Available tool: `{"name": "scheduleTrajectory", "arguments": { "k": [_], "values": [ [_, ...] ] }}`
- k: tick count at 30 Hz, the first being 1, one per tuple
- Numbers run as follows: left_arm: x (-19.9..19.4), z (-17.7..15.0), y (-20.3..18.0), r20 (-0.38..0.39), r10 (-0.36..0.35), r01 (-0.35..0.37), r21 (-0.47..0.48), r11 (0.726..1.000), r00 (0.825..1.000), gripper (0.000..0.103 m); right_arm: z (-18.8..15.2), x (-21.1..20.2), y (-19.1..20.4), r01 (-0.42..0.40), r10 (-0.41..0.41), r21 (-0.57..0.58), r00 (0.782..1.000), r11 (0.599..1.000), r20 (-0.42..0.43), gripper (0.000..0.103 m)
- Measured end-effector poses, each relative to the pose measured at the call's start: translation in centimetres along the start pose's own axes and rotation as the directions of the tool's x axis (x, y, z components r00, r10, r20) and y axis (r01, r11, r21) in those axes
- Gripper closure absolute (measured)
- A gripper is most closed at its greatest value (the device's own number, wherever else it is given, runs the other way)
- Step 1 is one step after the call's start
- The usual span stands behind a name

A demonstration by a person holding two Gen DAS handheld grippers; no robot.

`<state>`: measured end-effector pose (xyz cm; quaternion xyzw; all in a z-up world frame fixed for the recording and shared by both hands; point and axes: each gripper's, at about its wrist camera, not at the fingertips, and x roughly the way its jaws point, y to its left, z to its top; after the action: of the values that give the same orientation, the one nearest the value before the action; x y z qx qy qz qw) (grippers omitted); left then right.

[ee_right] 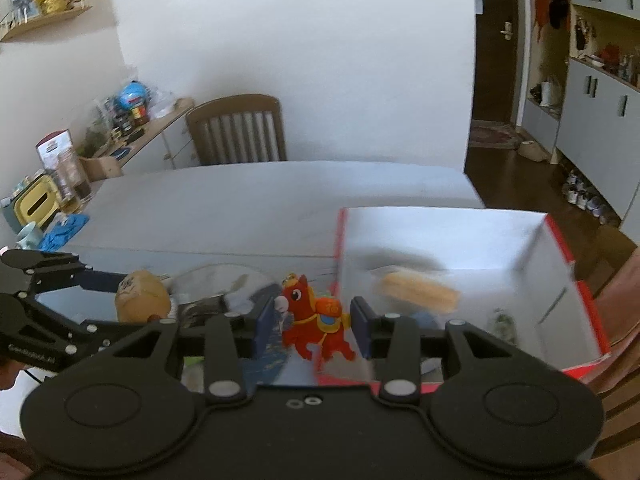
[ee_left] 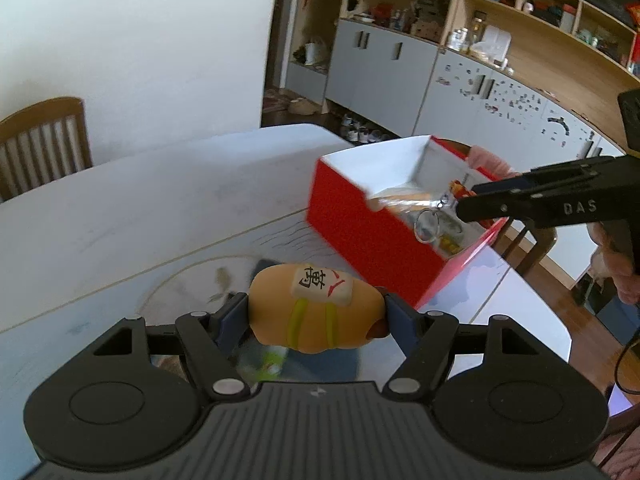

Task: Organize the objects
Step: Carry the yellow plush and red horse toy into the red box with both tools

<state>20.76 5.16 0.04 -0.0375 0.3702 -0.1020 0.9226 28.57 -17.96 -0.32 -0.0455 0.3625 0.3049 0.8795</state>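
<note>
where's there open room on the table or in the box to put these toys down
Broad bare table stretches from the red box toward the wooden chair. Inside the box, the white floor by its far wall looks free. It is crowded near both tools: the left tool holds the bun toy, the right tool the red horse at the box's near corner.

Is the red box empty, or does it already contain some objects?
Not empty: the open red box already holds a tan bread-like item and a few small things on its white floor.
</note>
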Motion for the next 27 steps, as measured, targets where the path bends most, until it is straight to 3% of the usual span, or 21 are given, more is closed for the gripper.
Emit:
{"name": "scheduleTrajectory", "arguments": {
  "k": [9,20,27],
  "values": [
    [3.9,3.4,-6.4,-0.007,-0.039,0.039,0.080,0.996,0.999,0.030,-0.2,-0.4,-6.8,0.049,-0.051,0.065,0.998,0.997,0.028,0.062],
    [10.4,7.4,-14.7,-0.093,-0.089,0.101,0.130,0.986,0.992,0.030,0.5,1.6,-13.7,0.093,-0.094,0.113,0.996,0.989,0.005,0.062],
    [15.6,8.8,-17.4,-0.165,-0.044,0.068,0.144,0.987,0.985,0.030,-0.5,4.1,-16.4,0.114,-0.107,0.149,0.993,0.982,-0.058,0.062]
  ]
}}
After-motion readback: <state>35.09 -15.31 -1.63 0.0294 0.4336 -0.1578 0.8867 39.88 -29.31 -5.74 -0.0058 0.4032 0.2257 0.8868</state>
